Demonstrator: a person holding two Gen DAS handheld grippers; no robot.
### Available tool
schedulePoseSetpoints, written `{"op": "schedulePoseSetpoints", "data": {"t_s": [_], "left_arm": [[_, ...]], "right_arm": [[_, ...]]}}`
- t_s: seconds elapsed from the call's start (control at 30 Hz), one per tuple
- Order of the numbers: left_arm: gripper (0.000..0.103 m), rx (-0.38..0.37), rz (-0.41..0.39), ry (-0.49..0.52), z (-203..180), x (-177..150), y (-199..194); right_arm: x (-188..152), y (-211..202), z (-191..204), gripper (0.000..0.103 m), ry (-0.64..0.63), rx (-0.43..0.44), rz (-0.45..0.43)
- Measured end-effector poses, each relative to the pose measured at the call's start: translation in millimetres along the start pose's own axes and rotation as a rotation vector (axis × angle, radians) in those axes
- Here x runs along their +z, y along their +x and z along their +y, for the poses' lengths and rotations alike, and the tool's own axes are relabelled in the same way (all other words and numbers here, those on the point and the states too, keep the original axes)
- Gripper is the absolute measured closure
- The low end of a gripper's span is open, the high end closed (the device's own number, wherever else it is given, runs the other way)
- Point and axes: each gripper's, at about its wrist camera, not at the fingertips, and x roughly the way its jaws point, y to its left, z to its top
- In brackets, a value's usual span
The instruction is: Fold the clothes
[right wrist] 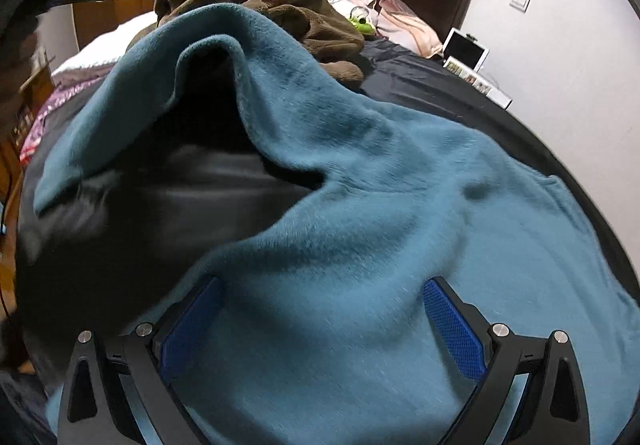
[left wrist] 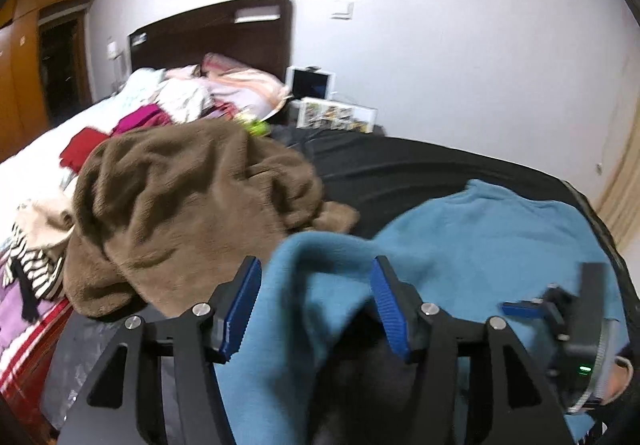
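Your left gripper point(left wrist: 316, 305) has its blue pads spread wide, with a raised fold of the blue fleece top point(left wrist: 480, 237) standing between them, though neither pad is pressed against the cloth. Your right gripper point(right wrist: 324, 325) is also spread open, hovering low over the same blue top point(right wrist: 400, 225), which lies rumpled on the black sheet point(right wrist: 420, 85) at the near end of the bed. A brown fleece garment point(left wrist: 180, 197) is heaped just beyond it, touching its far edge.
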Motion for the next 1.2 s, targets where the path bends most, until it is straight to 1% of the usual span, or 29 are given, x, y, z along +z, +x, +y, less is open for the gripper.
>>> {"op": "schedulePoseSetpoints", "data": {"t_s": [0.07,0.1,0.23,0.3,0.4,0.5,0.57,0.63,0.7,0.73,0.8,0.87,0.93,1.03,1.1,1.13,1.2], "left_arm": [[0.037,-0.031,0.0,0.012,-15,1,0],[0.036,-0.046,0.0,0.018,-22,1,-1],[0.034,-0.108,-0.001,0.041,-52,3,-1],[0.034,-0.149,0.03,0.034,-67,-2,7],[0.034,-0.203,0.076,0.03,-90,-14,21],[0.034,-0.245,0.122,0.054,-115,-29,35],[0.034,-0.263,0.151,0.078,-130,-38,45],[0.034,-0.265,0.178,0.113,-143,-47,53],[0.034,-0.264,0.206,0.158,-157,-56,61],[0.034,-0.263,0.219,0.171,-162,-60,65],[0.034,-0.261,0.243,0.19,-168,-67,70],[0.034,-0.238,0.26,0.213,-173,-73,76],[0.034,-0.191,0.256,0.249,-174,-79,78],[0.034,-0.159,0.25,0.279,-169,-81,77],[0.033,-0.136,0.244,0.305,-165,-82,77],[0.032,-0.122,0.235,0.327,-163,-82,76],[0.028,-0.057,0.184,0.408,-161,-84,73]], "right_arm": [[5,8,-6,0.001,0.064,0.054,0.02],[7,9,-8,0.001,0.086,0.068,0.019],[5,4,-13,0.001,0.104,0.092,0.007],[-4,-8,-26,0.001,0.137,0.106,-0.007],[-26,-36,-57,0.001,0.191,0.064,-0.046],[-57,-72,-103,0.001,0.286,-0.008,-0.089],[-80,-94,-131,0.001,0.359,-0.087,-0.109],[-102,-117,-156,0.001,0.431,-0.164,-0.128],[-122,-136,-182,0.001,0.504,-0.206,-0.15],[-132,-145,-192,0.001,0.538,-0.216,-0.157],[-151,-151,-200,0.001,0.58,-0.209,-0.143],[-169,-156,-206,0.001,0.619,-0.198,-0.123],[-180,-149,-201,0.001,0.613,-0.204,-0.074],[-188,-128,-187,0.001,0.595,-0.187,0.001],[-183,-123,-174,0.001,0.547,-0.212,0.013],[-180,-121,-169,0.001,0.539,-0.199,0.012],[-175,-119,-158,0.0,0.528,-0.188,0.009]]}}
